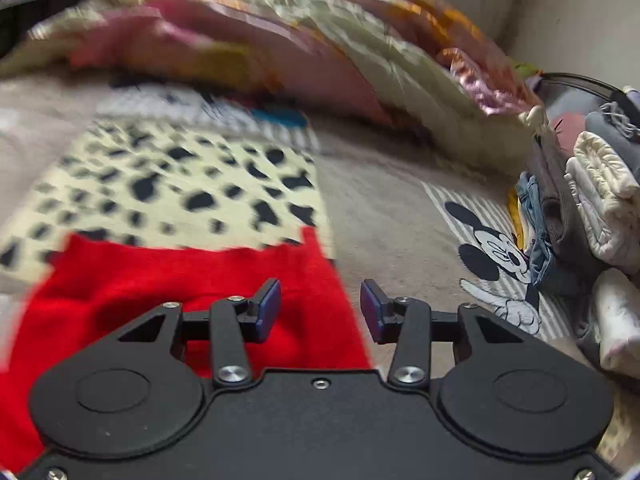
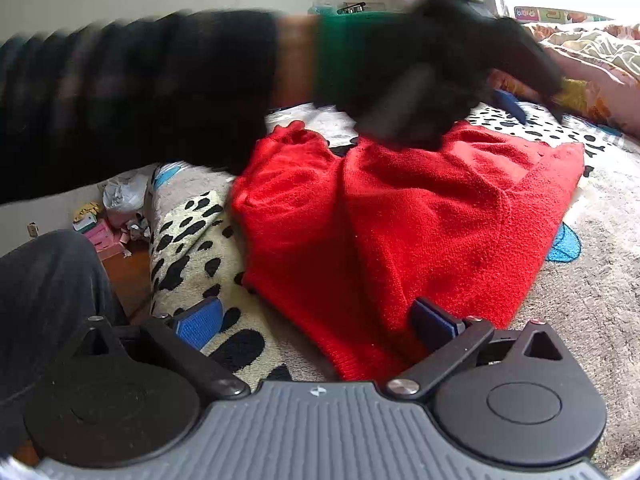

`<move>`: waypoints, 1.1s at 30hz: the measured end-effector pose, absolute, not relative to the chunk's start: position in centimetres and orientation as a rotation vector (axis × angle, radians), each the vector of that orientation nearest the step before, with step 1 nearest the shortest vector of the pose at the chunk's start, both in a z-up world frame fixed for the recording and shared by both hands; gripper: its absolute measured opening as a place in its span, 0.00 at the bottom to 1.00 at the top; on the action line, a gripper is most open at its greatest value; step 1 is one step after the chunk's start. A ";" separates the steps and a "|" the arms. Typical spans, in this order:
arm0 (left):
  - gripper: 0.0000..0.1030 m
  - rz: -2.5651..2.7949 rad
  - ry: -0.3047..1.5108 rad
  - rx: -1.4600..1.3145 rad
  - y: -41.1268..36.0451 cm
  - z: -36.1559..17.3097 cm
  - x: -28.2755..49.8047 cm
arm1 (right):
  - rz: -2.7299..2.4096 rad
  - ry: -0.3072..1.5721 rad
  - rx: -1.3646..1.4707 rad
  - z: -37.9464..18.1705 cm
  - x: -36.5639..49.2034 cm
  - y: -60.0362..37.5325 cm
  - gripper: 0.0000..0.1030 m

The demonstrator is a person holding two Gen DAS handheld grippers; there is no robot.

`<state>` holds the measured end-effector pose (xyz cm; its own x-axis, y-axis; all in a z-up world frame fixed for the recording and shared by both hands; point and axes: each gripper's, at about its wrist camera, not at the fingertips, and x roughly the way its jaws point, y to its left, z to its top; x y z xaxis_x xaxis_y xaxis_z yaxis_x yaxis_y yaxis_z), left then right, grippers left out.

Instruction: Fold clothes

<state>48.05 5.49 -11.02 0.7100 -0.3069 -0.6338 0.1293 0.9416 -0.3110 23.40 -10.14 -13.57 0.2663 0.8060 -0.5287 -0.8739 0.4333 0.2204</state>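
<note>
A: One garment in play: the red sweater, a fuzzy knit, lying on the spotted blanket on the bed. It looks partly folded, with one panel lapped over the other along a ridge down the middle.

B: Handling?

A: Soft and limp, probably light. No stiffness, so it will sag from any single pinch. The nap should give the pads good friction, so slipping is unlikely; stretching the knit is the bigger risk.

B: Jaws?

A: The right gripper stands wide and holds nothing. Its hem end of the sweater lies between the pads, not pinched. The left gripper is partly open and empty, with only the sweater's edge and bare bed beyond it. The left hand is blurred over the far end of the sweater in the right wrist view.

B: Where should the person grab?

A: At corners or the ribbed hem, where the doubled edge gives the pads something to bite. Take two corners of the same end, one per gripper, so the panel hangs flat. A pinch mid-panel would likely just bunch it.

B: Anything nearby?

A: A stack of folded clothes sits off to the right on the bed, well apart.
</note>
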 end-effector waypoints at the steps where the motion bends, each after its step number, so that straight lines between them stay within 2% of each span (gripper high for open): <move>1: 0.40 -0.234 0.766 -0.255 5.3 -11.5 48.9 | 1.140 0.634 -0.125 -13.6 23.4 -10.1 0.98; 2: 0.32 -0.232 0.781 -0.248 5.0 -12.0 49.4 | 1.142 0.634 -0.125 -13.6 23.4 -10.1 0.98; 3: 0.15 -0.224 0.792 -0.240 4.8 -12.3 49.8 | 1.144 0.634 -0.125 -13.6 23.5 -10.2 0.98; 4: 0.07 -0.206 0.786 -0.240 5.0 -12.2 49.6 | 1.146 0.635 -0.123 -13.6 23.5 -10.2 0.98; 8: 0.07 -0.211 0.692 -0.310 7.3 -11.6 47.7 | 1.154 0.641 -0.113 -13.5 23.6 -10.3 0.98; 10: 0.08 -0.186 0.762 -0.280 7.7 -13.2 48.5 | 1.158 0.644 -0.108 -13.5 23.6 -10.4 0.98; 11: 0.14 -0.170 0.789 -0.279 7.9 -13.8 48.8 | 1.160 0.645 -0.106 -13.5 23.6 -10.4 0.98; 14: 0.13 -0.157 0.735 -0.369 9.0 -13.1 48.2 | 1.161 0.645 -0.108 -13.5 23.6 -10.4 0.98; 17: 0.12 -0.168 0.765 -0.294 8.3 -13.1 48.1 | 1.161 0.646 -0.108 -13.5 23.6 -10.4 0.98; 21: 0.12 -0.166 0.705 -0.414 9.1 -12.5 47.8 | 1.158 0.641 -0.116 -13.5 23.4 -10.4 0.99; 25: 0.12 -0.119 0.604 -0.217 6.9 -10.7 47.2 | 1.160 0.643 -0.111 -13.6 23.5 -10.4 0.99; 28: 0.12 -0.288 0.579 -0.156 4.8 -10.1 46.7 | 1.162 0.643 -0.109 -13.6 23.5 -10.4 1.00; 29: 0.12 -0.308 0.598 -0.104 4.1 -10.4 46.9 | 1.163 0.643 -0.109 -13.6 23.5 -10.4 1.00; 31: 0.12 -0.201 0.761 -0.040 4.2 -12.8 49.3 | 1.164 0.643 -0.108 -13.6 23.5 -10.4 1.00; 33: 0.12 -0.198 0.782 -0.171 5.8 -13.4 50.3 | 1.163 0.643 -0.109 -13.7 23.5 -10.3 1.00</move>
